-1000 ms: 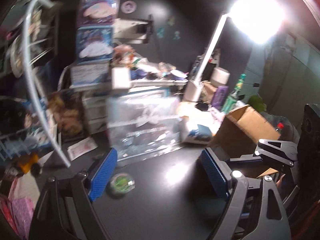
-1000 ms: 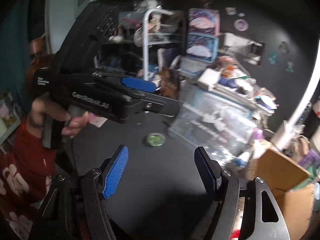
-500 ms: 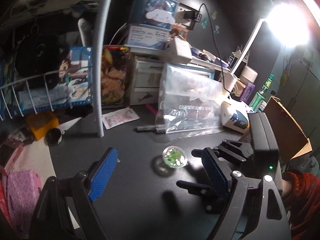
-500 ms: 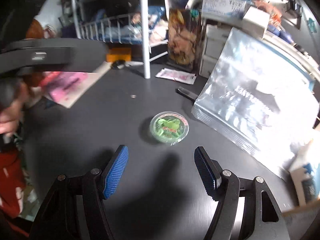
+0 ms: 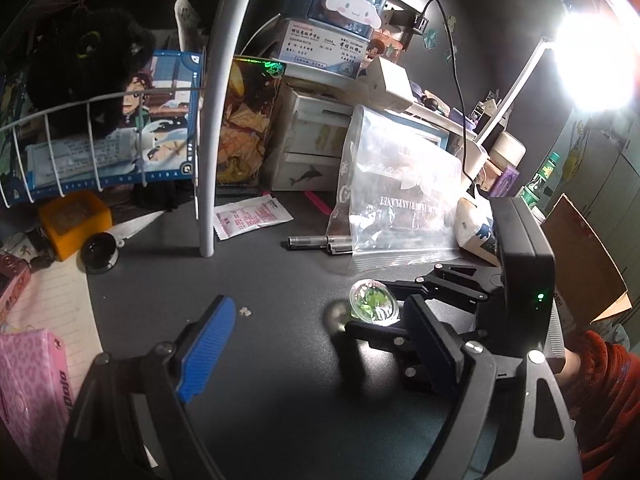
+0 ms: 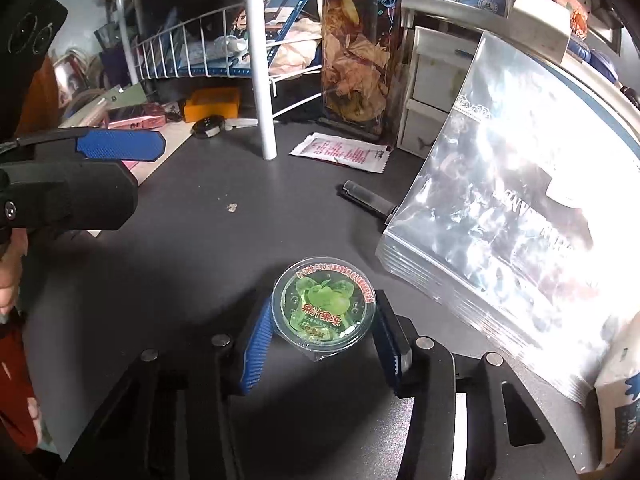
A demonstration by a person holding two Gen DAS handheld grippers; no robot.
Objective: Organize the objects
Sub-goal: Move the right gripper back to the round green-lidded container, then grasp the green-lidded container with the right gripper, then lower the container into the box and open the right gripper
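Note:
A small round clear cup of green jelly (image 6: 324, 308) sits on the dark desk (image 6: 208, 264). My right gripper (image 6: 324, 340) has its blue pads against both sides of the cup and is shut on it. In the left wrist view the cup (image 5: 374, 302) shows between the right gripper's black fingers. My left gripper (image 5: 316, 344) is open and empty, hovering over the desk to the left of the cup; its blue pad also shows in the right wrist view (image 6: 120, 145).
A stack of clear plastic bags (image 6: 520, 208) leans right of the cup. A dark pen (image 6: 368, 198), a white sachet (image 6: 344, 152), a white rack pole (image 6: 260, 60), an orange box (image 5: 74, 216), a pink box (image 5: 28, 396) and a cardboard box (image 5: 580, 248) surround it.
My right gripper moved forward onto the jelly cup and closed on it. The left gripper stayed open and shifted slightly, with the cup now nearer its right finger.

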